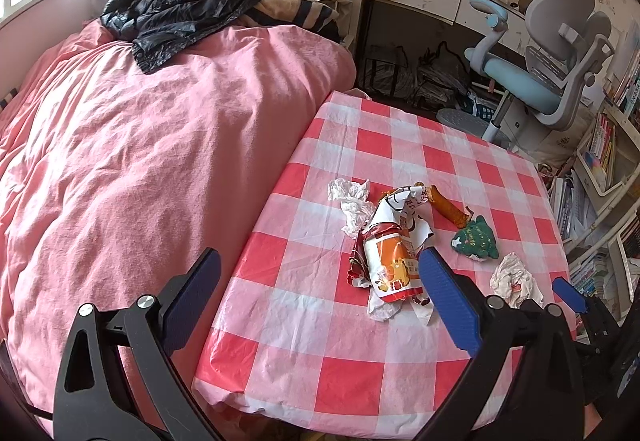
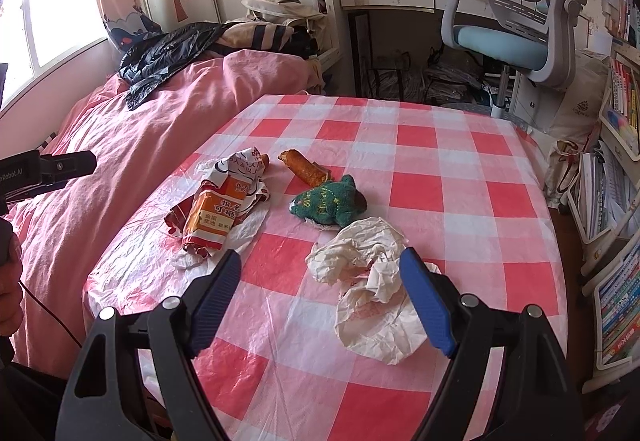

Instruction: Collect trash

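A: What was the state of each hand-held gripper?

B: The left hand-held gripper point(image 1: 320, 273) stood with its jaws spread wide and nothing between the pads. The right hand-held gripper point(image 2: 322, 279) was likewise spread wide and gripped nothing.

A: Where did the trash lie relative to the left hand-held gripper?

B: The orange snack wrapper point(image 1: 390, 265) lay on the counter point(image 1: 304, 357), just ahead of the gripper and close against the inner side of its right finger. A small crumpled tissue point(image 1: 354, 207) lay beyond the wrapper, farther from the fingertips. A brown food roll point(image 1: 448, 207) lay farther out and to the right.

A: And relative to the right hand-held gripper?

B: A large crumpled white paper point(image 2: 370, 281) lay directly ahead, on the counter. Its near part appeared between the two fingers in the view, toward the right finger; contact could not be confirmed. A green plush toy point(image 2: 328, 203) lay just beyond the paper. The food roll was beyond the toy. The snack wrapper lay ahead and to the left, well outside the left finger.

A: Anything else in range?

B: A pink bed point(image 1: 132, 161) adjoined the counter on the left. A black plastic bag point(image 1: 172, 17) lay on the far end of the bed, well apart from both grippers. An office chair point(image 2: 520, 1) stood beyond the counter on the right.
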`<state>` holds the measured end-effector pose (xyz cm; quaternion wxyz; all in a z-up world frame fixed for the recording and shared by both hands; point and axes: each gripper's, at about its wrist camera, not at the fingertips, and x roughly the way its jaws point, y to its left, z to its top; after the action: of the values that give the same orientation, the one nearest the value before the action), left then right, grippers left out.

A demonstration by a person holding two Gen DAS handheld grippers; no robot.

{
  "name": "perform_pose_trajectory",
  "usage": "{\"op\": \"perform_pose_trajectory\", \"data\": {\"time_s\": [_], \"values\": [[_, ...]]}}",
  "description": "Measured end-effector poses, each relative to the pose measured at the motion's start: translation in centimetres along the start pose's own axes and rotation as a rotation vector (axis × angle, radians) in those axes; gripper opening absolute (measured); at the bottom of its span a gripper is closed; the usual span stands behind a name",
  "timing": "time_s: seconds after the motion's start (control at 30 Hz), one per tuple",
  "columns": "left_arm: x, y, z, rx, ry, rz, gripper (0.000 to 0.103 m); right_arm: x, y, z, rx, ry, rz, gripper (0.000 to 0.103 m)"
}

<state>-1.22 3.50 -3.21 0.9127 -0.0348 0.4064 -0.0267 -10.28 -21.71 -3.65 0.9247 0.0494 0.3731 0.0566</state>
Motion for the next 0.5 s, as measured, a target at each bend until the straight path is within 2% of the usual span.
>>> {"op": "perform_pose_trajectory", "data": {"time_s": [0.5], "values": [[0.08, -0.17, -0.11, -0.002, 0.002, 0.000, 0.096, 0.22, 0.28, -0.19, -0.005, 0.002, 0.001, 0.078]]}}
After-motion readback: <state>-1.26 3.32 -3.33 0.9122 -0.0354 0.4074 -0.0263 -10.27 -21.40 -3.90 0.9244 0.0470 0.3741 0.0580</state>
